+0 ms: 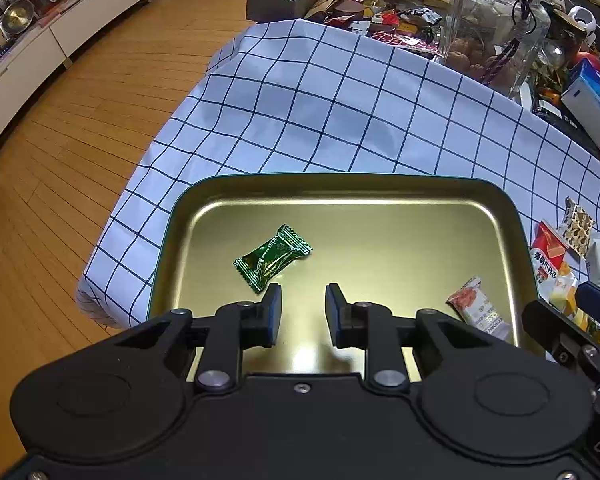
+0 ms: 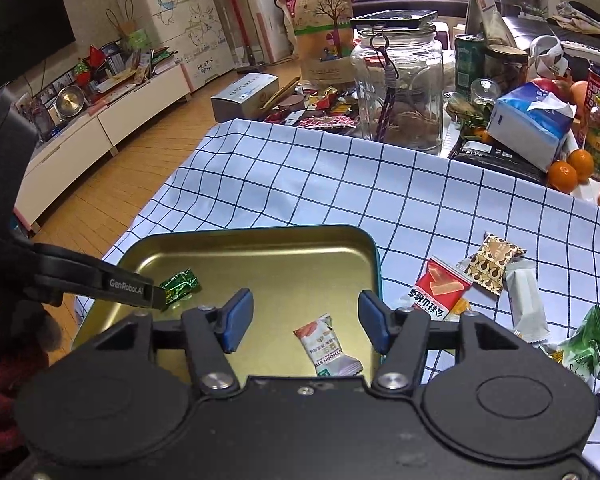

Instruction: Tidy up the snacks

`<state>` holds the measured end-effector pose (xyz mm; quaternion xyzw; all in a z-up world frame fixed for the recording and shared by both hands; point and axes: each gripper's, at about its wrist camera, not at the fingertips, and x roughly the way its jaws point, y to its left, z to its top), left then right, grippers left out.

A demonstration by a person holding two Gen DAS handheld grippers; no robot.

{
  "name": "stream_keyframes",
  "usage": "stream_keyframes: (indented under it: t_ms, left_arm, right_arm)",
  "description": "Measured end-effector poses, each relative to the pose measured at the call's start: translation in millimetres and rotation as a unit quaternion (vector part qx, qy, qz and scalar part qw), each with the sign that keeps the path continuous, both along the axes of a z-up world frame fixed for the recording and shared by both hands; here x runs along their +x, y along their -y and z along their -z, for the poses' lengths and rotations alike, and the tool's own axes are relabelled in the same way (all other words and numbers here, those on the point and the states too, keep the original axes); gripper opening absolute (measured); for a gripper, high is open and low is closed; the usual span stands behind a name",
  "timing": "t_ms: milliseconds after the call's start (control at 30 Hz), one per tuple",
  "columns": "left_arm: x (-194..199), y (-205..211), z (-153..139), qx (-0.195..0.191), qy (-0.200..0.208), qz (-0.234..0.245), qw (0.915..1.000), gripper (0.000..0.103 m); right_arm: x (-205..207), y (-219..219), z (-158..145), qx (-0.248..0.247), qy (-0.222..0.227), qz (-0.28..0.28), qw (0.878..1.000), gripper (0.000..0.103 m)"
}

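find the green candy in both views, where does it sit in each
Left wrist view: the green candy lies left of centre in the gold tray, just ahead of the fingertips.
Right wrist view: the green candy lies at the tray's left side, partly hidden by a black finger.
Shared landmark: the white-and-orange snack packet in the tray.

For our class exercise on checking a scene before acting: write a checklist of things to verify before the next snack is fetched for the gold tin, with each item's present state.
1. Right gripper free of any snack: ok, jaws apart, nothing between the pads.
2. White-and-orange snack lying inside the gold tin: ok.
3. Green candy inside the tin: ok.
4. Left gripper empty: ok, jaws apart over bare tin floor.
5. Snacks left on the checked cloth: not ok, the red packet and others remain outside.
6. Room left in the tin: ok, mostly bare.
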<state>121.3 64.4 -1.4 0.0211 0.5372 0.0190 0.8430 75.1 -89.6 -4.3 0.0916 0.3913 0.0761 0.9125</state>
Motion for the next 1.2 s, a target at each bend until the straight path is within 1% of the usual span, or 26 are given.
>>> stream_keyframes:
  t_ms: [167, 233, 300, 367, 533, 600, 733, 833, 1000, 1200]
  left_arm:
    - [-0.8, 6.9, -1.6, -0.011, -0.001, 0.008, 0.9999, 0.034]
    - [-1.7, 11.8, -2.2, -0.013, 0.0, 0.015, 0.9998, 0.034]
    - [-3.4, 17.3, -3.2, -0.015, 0.005, 0.022, 0.9996, 0.034]
    - [-5.5, 24.8, -4.6, -0.014, 0.012, 0.031, 0.9993, 0.034]
    - [-11.0, 47.1, -9.8, -0.024, 0.029, 0.058, 0.9976, 0.034]
    - [-13.5, 58.0, -11.5, -0.028, 0.036, 0.07, 0.9965, 0.034]
    - [-18.4, 80.4, -15.3, -0.031, 0.053, 0.091, 0.9939, 0.035]
    - [-20.0, 97.1, -15.8, -0.04, 0.052, 0.111, 0.9917, 0.035]
    - [-21.4, 121.2, -12.6, -0.045, 0.035, 0.133, 0.9894, 0.035]
    - [-25.7, 144.6, -9.3, -0.064, 0.014, 0.154, 0.986, 0.036]
  right_arm:
    - [-1.0, 3.5, 0.7, -0.001, -0.002, 0.014, 1.0, 0.063]
    - [-0.5, 6.7, 1.7, 0.003, -0.006, 0.019, 1.0, 0.066]
    - [-0.9, 9.8, 2.7, 0.007, -0.007, 0.026, 1.0, 0.074]
    - [-2.5, 12.0, 2.7, 0.008, -0.007, 0.034, 0.999, 0.077]
    - [-8.0, 22.7, 0.9, 0.009, 0.005, 0.055, 0.998, 0.078]
    - [-11.3, 29.2, 0.7, 0.011, 0.008, 0.069, 0.997, 0.08]
    - [-16.7, 47.0, 1.2, 0.012, -0.007, 0.098, 0.995, 0.082]
    - [-20.0, 66.0, 1.9, 0.02, -0.021, 0.116, 0.993, 0.082]
    - [-29.0, 100.9, 3.5, 0.032, -0.037, 0.16, 0.986, 0.081]
    - [-45.7, 152.1, 7.5, 0.034, -0.052, 0.242, 0.968, 0.081]
